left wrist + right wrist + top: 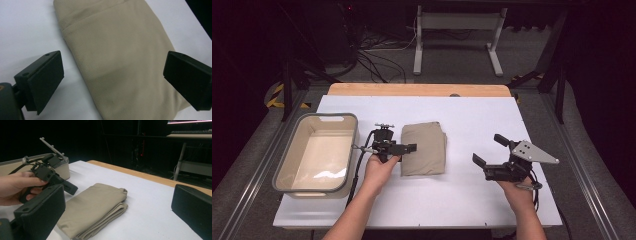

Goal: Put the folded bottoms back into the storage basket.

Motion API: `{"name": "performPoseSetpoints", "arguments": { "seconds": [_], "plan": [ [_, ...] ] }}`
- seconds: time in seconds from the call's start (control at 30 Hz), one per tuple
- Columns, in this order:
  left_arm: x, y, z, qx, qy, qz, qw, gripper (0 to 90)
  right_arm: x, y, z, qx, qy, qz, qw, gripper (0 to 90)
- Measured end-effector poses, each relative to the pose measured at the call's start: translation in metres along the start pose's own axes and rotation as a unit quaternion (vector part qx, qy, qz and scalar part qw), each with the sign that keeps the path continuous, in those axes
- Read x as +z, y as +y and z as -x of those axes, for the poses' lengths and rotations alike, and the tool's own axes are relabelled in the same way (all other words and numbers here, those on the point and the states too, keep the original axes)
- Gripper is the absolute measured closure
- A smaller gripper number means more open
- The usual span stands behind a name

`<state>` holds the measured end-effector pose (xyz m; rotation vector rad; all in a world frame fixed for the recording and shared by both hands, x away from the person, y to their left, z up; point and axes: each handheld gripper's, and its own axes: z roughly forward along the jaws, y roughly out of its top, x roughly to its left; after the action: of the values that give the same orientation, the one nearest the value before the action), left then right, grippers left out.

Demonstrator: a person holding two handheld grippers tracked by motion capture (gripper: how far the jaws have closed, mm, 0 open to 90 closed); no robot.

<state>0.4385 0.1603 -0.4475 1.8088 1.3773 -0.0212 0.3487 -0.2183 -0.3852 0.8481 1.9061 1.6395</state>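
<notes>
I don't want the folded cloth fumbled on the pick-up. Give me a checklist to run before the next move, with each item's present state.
1. Left gripper open: ok, its jaws stand wide apart in the left gripper view.
2. Left gripper over the folded beige cloth: ok, it sits at the cloth's left edge, jaws straddling it.
3. Right gripper open and away from the cloth: ok, it is off to the cloth's right above the white table cover.
4. Cloth folded and flat: ok, layers stacked neatly.
5. Grey bin free to receive it: ok, nothing inside.
6. Jaws low enough to catch all layers: cannot tell.
</notes>
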Motion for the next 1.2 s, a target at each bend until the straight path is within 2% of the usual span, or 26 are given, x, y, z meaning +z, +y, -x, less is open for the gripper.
{"name": "performPoseSetpoints", "arguments": {
  "seconds": [0.17,0.23,0.43,0.63,0.77,0.83,0.93,1.07,1.13,1.2],
  "plan": [
    [0.008,0.000,-0.003,-0.009,0.006,-0.012,0.9999,3.5,0.000,0.000,0.000,-0.002,0.001,0.001,1.0000,0.0],
    [0.010,0.000,-0.004,-0.007,0.002,-0.009,0.9999,2.2,0.000,0.000,0.000,-0.002,0.001,0.000,1.0000,0.0],
    [0.012,0.002,-0.002,-0.004,0.016,-0.011,0.9998,1.7,-0.001,0.001,0.001,-0.001,0.001,0.005,1.0000,0.0],
    [0.018,0.003,0.005,0.003,0.018,-0.014,0.9997,0.2,0.000,0.001,-0.001,-0.001,0.002,0.003,1.0000,0.0],
    [0.025,0.004,0.012,0.019,0.025,-0.018,0.9994,0.2,0.001,0.001,-0.002,-0.001,0.004,0.002,1.0000,0.0],
    [0.026,0.004,0.013,0.020,0.027,-0.019,0.9993,0.2,0.001,0.001,-0.002,-0.001,0.004,0.001,1.0000,0.0],
    [0.030,0.005,0.019,0.033,0.042,-0.022,0.9983,0.2,0.001,0.001,-0.002,-0.003,0.005,0.001,1.0000,0.0],
    [0.034,0.005,0.023,0.044,0.043,-0.026,0.9978,0.1,0.001,0.002,-0.003,-0.003,0.005,0.002,1.0000,0.0],
    [0.038,0.008,0.026,0.062,0.047,-0.037,0.9963,0.0,0.002,0.002,-0.003,-0.002,0.006,0.002,1.0000,0.0],
    [0.039,0.009,0.027,0.065,0.048,-0.040,0.9960,0.0,0.002,0.002,-0.003,-0.001,0.006,0.003,1.0000,0.0]
  ]
}}
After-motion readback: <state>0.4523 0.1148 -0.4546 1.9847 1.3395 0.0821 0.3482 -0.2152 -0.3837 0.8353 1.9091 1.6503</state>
